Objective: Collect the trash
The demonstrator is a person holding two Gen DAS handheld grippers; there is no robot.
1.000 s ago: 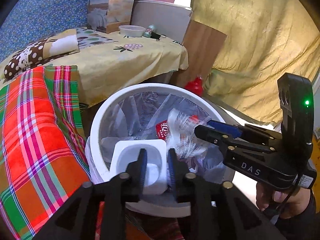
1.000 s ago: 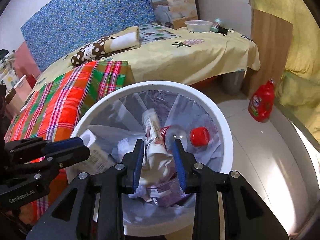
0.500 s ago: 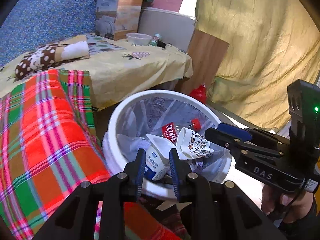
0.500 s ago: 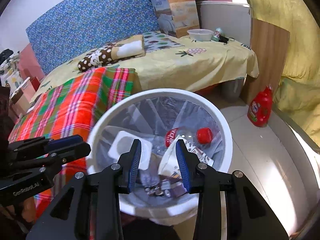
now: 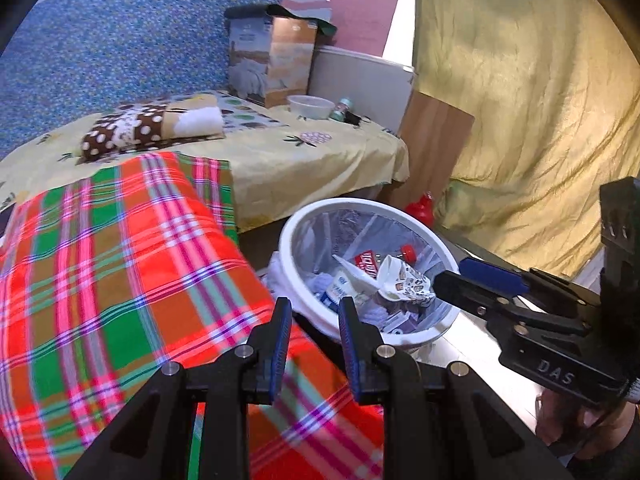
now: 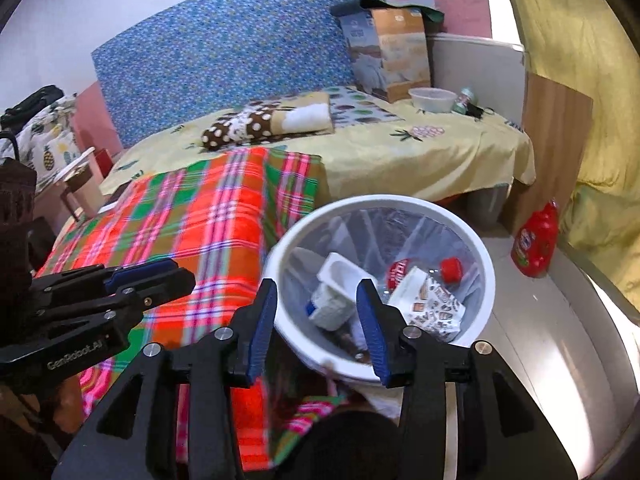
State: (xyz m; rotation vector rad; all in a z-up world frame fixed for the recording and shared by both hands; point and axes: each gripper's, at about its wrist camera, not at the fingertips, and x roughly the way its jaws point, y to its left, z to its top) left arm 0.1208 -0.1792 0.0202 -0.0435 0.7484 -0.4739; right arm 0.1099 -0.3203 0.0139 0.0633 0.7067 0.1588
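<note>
Both claws, left claw [image 5: 312, 324] and right claw [image 6: 316, 314], are spread and hold nothing. White trash bin [image 6: 486, 280] contains a yogurt cup [image 6: 334, 294] and crumpled paper cup [image 6: 434, 308]; plaid blanket [image 6: 192, 224] lies just beside it.

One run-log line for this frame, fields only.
left hand-held gripper: open, empty | right hand-held gripper: open, empty | white bin: holds yogurt cup, crumpled paper cup

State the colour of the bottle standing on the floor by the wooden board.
Red: the bottle shows best in the right wrist view.

Yellow-sheeted bed [image 6: 400, 160], blue floral headboard [image 6: 224, 36]
</note>
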